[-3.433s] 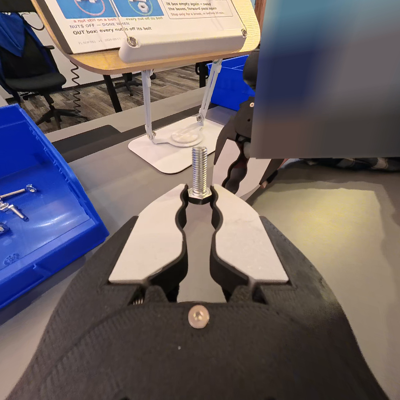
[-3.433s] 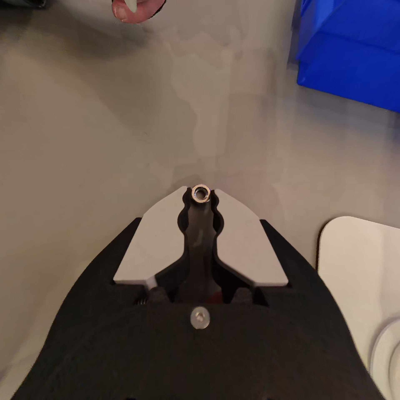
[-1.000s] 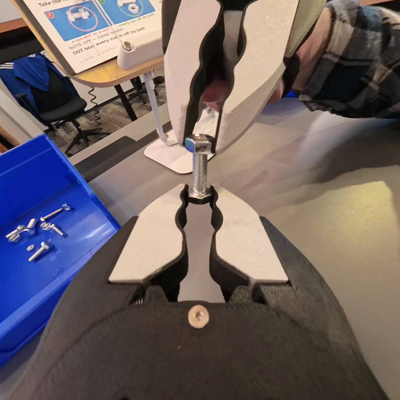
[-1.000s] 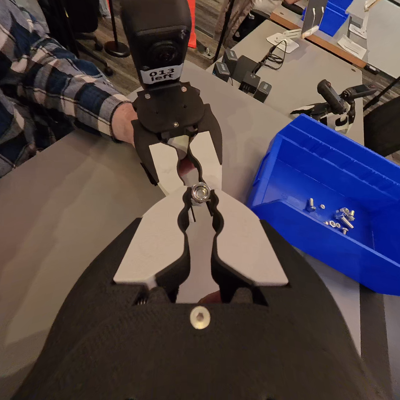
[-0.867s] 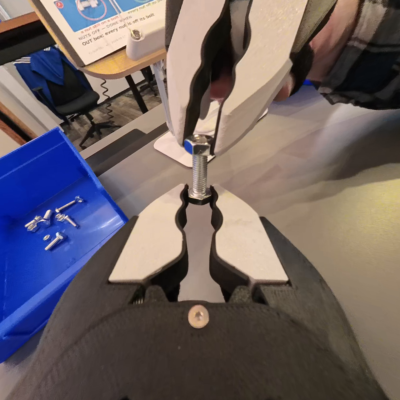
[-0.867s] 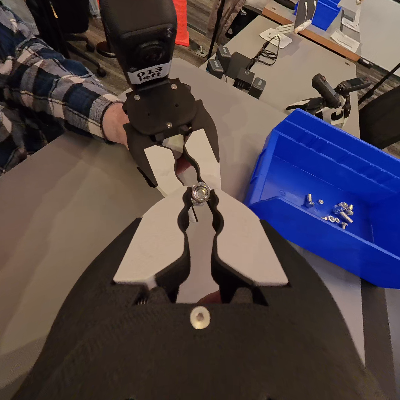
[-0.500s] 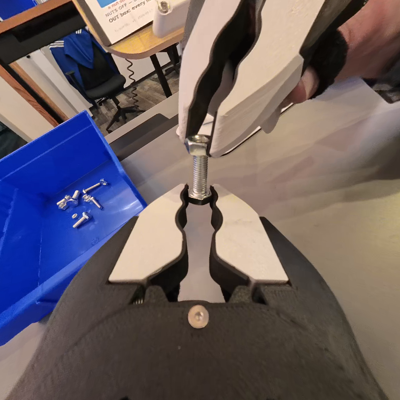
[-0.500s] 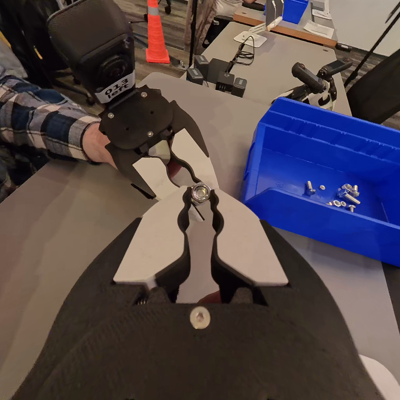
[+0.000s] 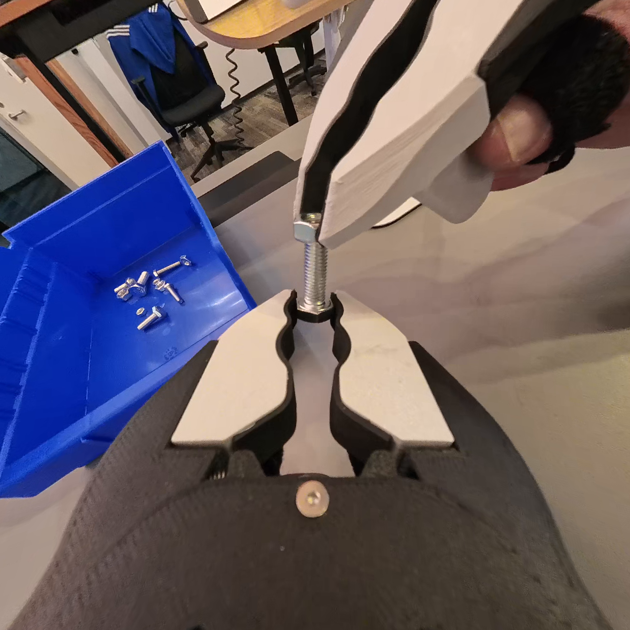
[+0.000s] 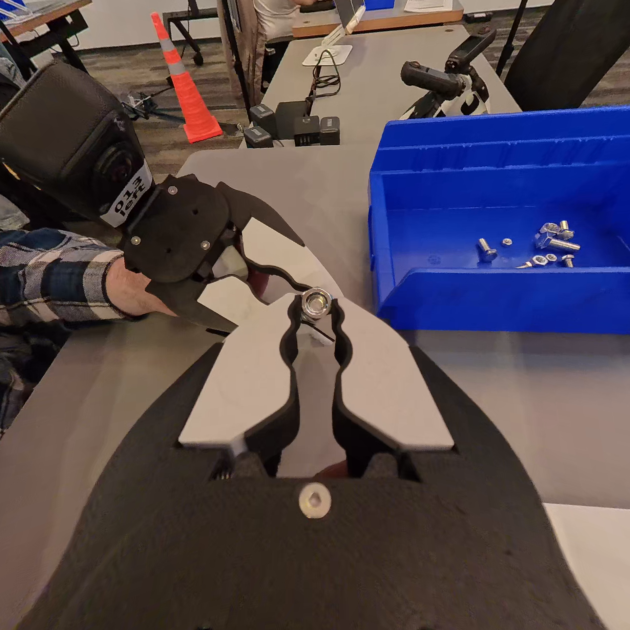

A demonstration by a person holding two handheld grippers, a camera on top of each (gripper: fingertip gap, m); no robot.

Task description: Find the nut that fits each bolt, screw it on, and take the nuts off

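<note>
Right now the nut (image 9: 306, 232) sits on the tip of the bolt (image 9: 315, 272), just above centre in the left wrist view, and the whole move turns on those two sharing one line. The bolt stands upright in that view, its long axis running from the hex head at the lower end up to the nut at the top. In the right wrist view the same axis points nearly straight at the camera, so the nut (image 10: 316, 303) shows as a ring with the bolt end filling its hole.

The left gripper (image 9: 314, 308) is closed on the bolt head, one pad against each side of the hex, with the threaded shank rising clear between the tips. The right gripper (image 10: 315, 305) is closed on the nut, a pad pressed to each side; it comes down from the upper right of the left wrist view, a hand (image 9: 511, 143) behind it.

So the right gripper has the part that turns and the left one only steadies. Judging by the bare thread below the nut, it has only begun its way on; turning should stay about the bolt's axis, since a tilt risks cross-threading.

At left in the left wrist view, well apart, a blue bin (image 9: 102, 211) holds loose bolts and nuts (image 9: 150, 289) on the grey table (image 9: 477, 306).
</note>
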